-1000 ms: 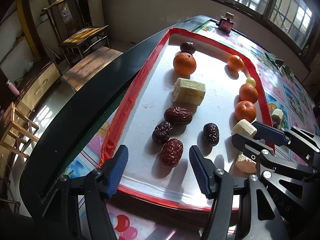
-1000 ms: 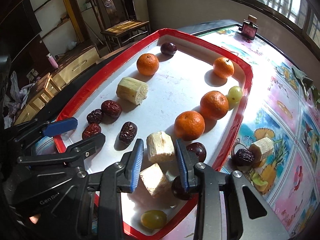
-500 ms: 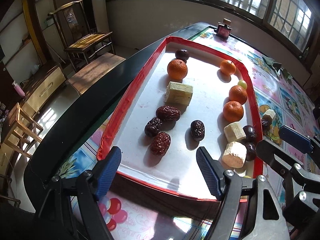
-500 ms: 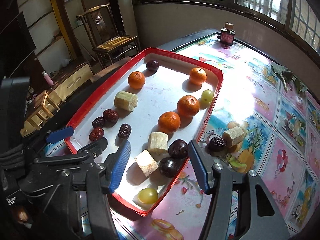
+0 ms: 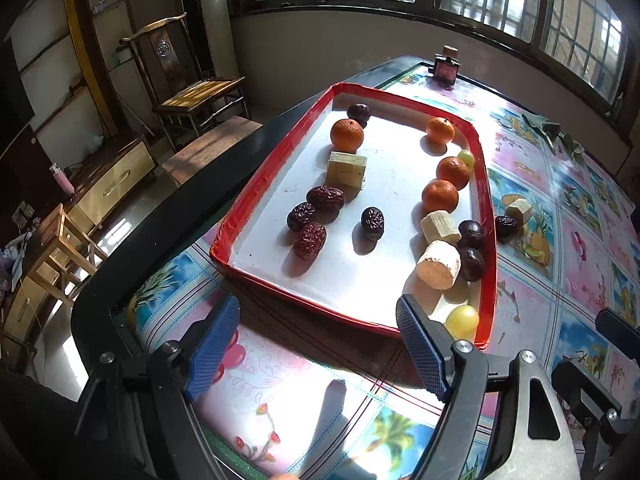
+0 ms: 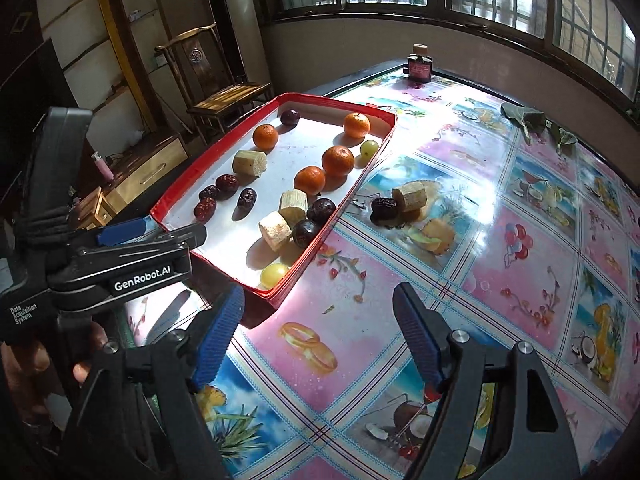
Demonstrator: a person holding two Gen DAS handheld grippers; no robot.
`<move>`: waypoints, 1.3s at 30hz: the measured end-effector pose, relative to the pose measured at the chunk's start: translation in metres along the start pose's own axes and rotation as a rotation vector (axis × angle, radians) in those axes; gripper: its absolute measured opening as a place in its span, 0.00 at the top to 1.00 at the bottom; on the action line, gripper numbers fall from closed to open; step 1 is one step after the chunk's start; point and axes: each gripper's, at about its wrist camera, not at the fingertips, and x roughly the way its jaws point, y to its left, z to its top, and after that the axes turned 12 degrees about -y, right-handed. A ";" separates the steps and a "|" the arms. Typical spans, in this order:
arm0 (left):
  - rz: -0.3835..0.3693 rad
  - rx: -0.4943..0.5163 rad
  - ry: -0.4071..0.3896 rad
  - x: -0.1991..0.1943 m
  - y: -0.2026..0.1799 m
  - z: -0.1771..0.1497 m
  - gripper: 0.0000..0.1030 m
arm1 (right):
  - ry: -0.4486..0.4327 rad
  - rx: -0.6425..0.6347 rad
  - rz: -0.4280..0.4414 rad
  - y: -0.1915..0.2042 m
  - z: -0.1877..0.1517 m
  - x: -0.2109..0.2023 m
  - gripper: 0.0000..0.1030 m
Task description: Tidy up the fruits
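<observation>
both tongs have backed off the red tray [image 6: 362, 184], jaws just widened, nothing in either. the right tongs [image 6: 318, 338] left a cane chunk [image 6: 294, 206] in the tray. ahead and right of them, a date [image 6: 384, 208] and cane piece [image 6: 408, 198] wait on the surface [image 6: 440, 300]; left tongs [image 5: 316, 348] idle.

the left gripper [image 5: 318, 344] fills the bottom of its own view, tilted down, its blue-padded jaws spread wide with nothing between them; they have just been opening. in the right wrist view the same gripper shows at the left edge, with a hand [image 6: 48, 364] wrapped around its handle at lower left. the right gripper [image 6: 320, 332] sits at the bottom of its view, jaws likewise wide, empty and just opening.
</observation>
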 end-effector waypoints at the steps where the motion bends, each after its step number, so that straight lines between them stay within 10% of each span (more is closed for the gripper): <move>1: 0.001 -0.001 -0.003 -0.002 0.000 -0.003 0.21 | 0.001 0.001 -0.006 -0.002 -0.002 -0.001 0.25; 39: -0.161 -0.022 -0.074 -0.045 -0.001 -0.017 0.21 | 0.034 0.004 0.012 -0.001 -0.014 -0.001 0.25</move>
